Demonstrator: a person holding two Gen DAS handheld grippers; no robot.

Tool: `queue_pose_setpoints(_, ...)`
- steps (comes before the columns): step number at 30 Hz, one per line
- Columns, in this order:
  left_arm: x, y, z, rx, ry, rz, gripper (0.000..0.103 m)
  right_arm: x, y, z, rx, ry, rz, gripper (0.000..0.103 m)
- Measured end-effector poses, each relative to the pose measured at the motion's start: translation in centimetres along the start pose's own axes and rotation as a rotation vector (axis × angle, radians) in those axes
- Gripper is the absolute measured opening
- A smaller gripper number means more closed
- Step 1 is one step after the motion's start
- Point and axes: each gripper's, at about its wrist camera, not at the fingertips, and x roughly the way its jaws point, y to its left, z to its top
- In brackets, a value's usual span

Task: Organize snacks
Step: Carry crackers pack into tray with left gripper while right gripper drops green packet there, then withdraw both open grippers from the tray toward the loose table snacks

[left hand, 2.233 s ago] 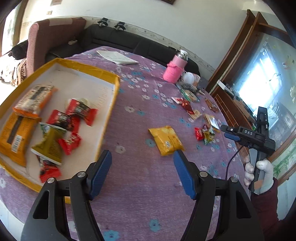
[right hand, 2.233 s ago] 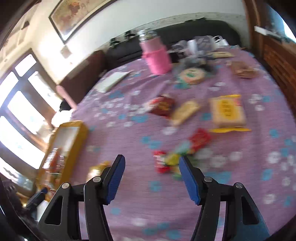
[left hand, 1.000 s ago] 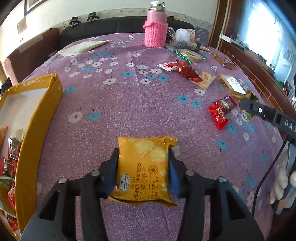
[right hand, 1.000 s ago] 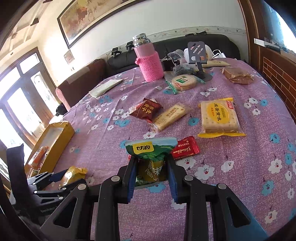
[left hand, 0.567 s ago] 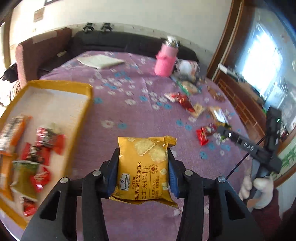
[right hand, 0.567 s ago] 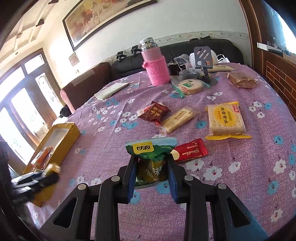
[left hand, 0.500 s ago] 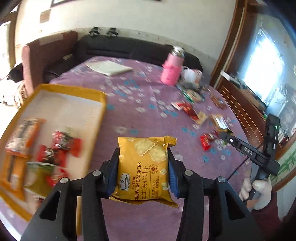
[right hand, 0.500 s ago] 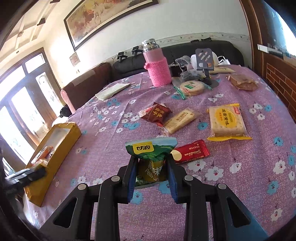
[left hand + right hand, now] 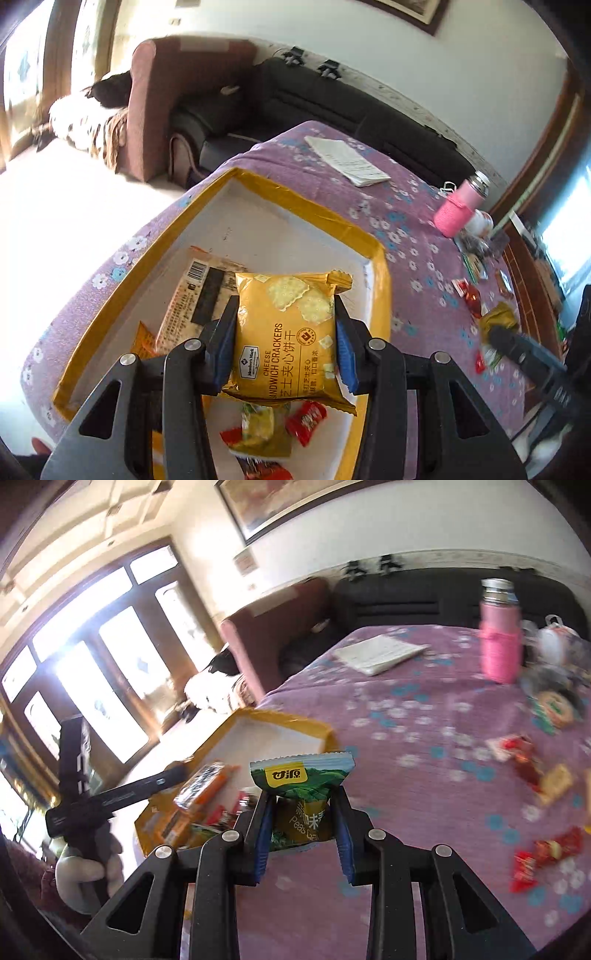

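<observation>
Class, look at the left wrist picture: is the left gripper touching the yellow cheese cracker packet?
Touching. The left wrist view shows the left gripper with both blue pads pressed against the yellow cheese cracker packet's sides.

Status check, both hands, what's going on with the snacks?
Left gripper shut on cracker pack, over yellow tray. Right gripper shut on pea bag. Tray already crowded.

Right gripper (image 9: 303,825) jaws clamped on green pea snack packet (image 9: 302,786), yellow-rimmed box (image 9: 284,722) beyond
</observation>
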Motion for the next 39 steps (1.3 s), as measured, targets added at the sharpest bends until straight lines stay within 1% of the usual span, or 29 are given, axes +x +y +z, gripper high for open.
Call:
queue_pose_setpoints(3,2.1,1.0,0.2,-0.036,0.032,0.008,0.044,5.5,3.1,0.4,-0.035,0.091,0.011,0.030)
queue_pose_setpoints(6,4.1,1.7,0.0,-0.058,0.070,0.014,0.044,9.8,5.1,0.1,-0.084,0.148,-0.009,0.030)
queue_pose_setpoints(7,4.3,1.9,-0.1,-0.069,0.071,0.008,0.045,10.9,5.5,0.1,-0.094,0.163,-0.014,0.030)
queue_pose_setpoints(8,4.1,1.9,-0.2,-0.068,0.054,0.003,0.046,11.9,5.8,-0.2,-0.105,0.176,-0.021,0.030)
queue_pose_setpoints(10,3.8,2.0,-0.1,-0.067,0.060,-0.009,0.048,13.8,6.5,-0.6,-0.140,0.199,-0.048,0.031)
queue_pose_setpoints(11,3.6,2.2,-0.1,-0.075,0.064,-0.024,0.049,14.4,6.7,-0.9,-0.160,0.209,-0.061,0.034)
queue_pose_setpoints(13,2.6,2.5,-0.1,-0.086,0.046,-0.033,0.050,15.3,7.1,-1.3,-0.192,0.221,-0.092,0.034)
queue_pose_setpoints(16,0.4,2.8,-0.1,-0.082,-0.007,-0.021,0.050,14.1,7.3,-1.2,-0.192,0.176,-0.083,0.037)
queue_pose_setpoints(17,-0.9,2.9,-0.2,-0.080,-0.036,-0.019,0.050,13.3,7.1,-1.2,-0.188,0.151,-0.081,0.042)
queue_pose_setpoints(18,-1.9,2.7,-0.4,-0.074,-0.062,-0.016,0.052,12.2,6.9,-1.2,-0.184,0.118,-0.081,0.047)
queue_pose_setpoints(21,-5.0,1.8,-1.2,-0.055,-0.143,0.005,0.059,8.3,6.6,-1.5,-0.181,0.024,-0.072,0.053)
queue_pose_setpoints(22,-5.8,1.3,-1.6,-0.046,-0.165,0.007,0.061,7.0,6.5,-1.7,-0.181,-0.005,-0.071,0.054)
queue_pose_setpoints(24,-7.1,0.2,-2.5,-0.034,-0.198,0.013,0.063,4.8,5.9,-2.1,-0.168,-0.053,-0.075,0.062)
queue_pose_setpoints(26,-7.9,-0.9,-3.5,-0.025,-0.223,0.022,0.068,3.1,5.2,-2.4,-0.138,-0.077,-0.080,0.063)
queue_pose_setpoints(27,-8.1,-1.5,-4.0,-0.023,-0.231,0.027,0.074,2.2,4.5,-2.7,-0.121,-0.083,-0.074,0.063)
queue_pose_setpoints(28,-8.2,-2.0,-4.6,-0.022,-0.241,0.028,0.078,1.6,4.0,-3.0,-0.113,-0.084,-0.073,0.063)
queue_pose_setpoints(31,-8.0,-3.3,-6.2,-0.020,-0.248,0.034,0.084,0.5,2.4,-3.9,-0.108,-0.087,-0.095,0.063)
queue_pose_setpoints(33,-7.4,-4.2,-6.9,-0.015,-0.223,0.024,0.084,-0.2,1.3,-4.8,-0.117,-0.086,-0.136,0.063)
queue_pose_setpoints(34,-7.0,-4.9,-7.2,-0.003,-0.197,0.006,0.084,-0.4,0.8,-5.0,-0.115,-0.083,-0.147,0.063)
queue_pose_setpoints(35,-6.8,-5.3,-7.5,0.005,-0.183,0.005,0.084,-0.5,0.2,-5.1,-0.107,-0.081,-0.151,0.063)
queue_pose_setpoints(37,-6.5,-6.4,-8.0,0.021,-0.171,0.025,0.084,-1.2,-1.3,-5.5,-0.069,-0.094,-0.156,0.063)
queue_pose_setpoints(39,-6.2,-7.5,-8.6,0.042,-0.155,0.017,0.084,-1.9,-2.9,-6.0,-0.028,-0.117,-0.164,0.066)
